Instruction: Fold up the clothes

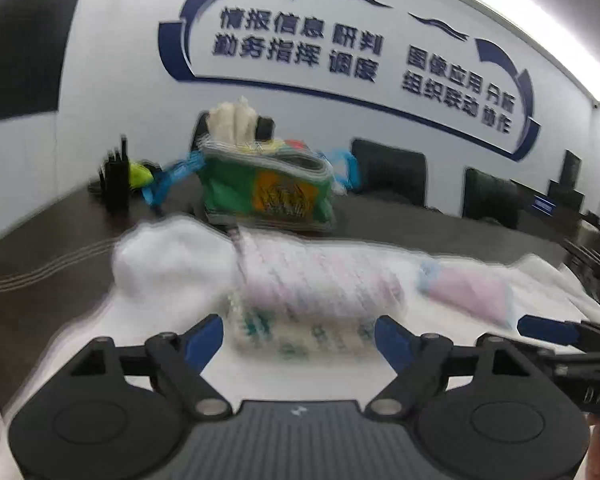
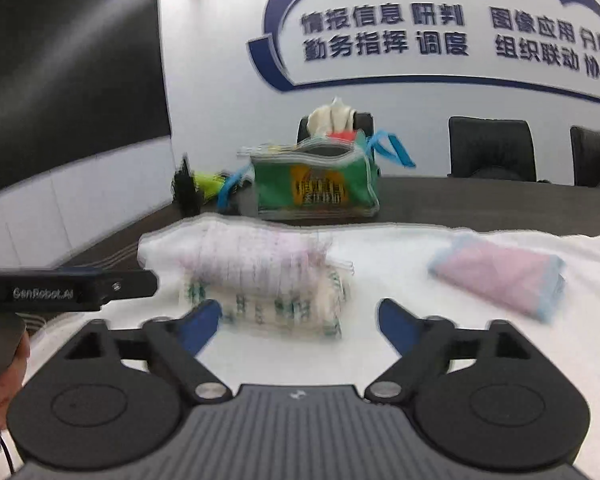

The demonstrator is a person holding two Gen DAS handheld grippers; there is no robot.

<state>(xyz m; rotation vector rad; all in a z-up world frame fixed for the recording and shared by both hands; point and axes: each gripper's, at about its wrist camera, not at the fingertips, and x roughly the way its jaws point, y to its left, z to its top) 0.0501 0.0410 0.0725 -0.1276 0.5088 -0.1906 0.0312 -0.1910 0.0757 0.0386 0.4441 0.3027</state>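
Left claw [image 1: 299, 338] and right claw [image 2: 299, 322]: both spread wide, nothing gripped. Folded clothes, count two. A pale stack [image 2: 260, 280], pink-and-white over green print, lies on the white cloth [image 2: 380, 280] at 12 o'clock, just ahead of both claws. A pink piece [image 2: 500, 276] lies at 2 o'clock. One green bag [image 2: 316, 184] at 12 o'clock on the table [image 2: 480, 200] holds cream and red fabric.

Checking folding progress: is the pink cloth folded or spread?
Folded: the pink cloth lies as a compact layered rectangle on the white sheet.

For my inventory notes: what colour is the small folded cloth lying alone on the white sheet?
Pink with a light blue edge; the right wrist view shows it best.
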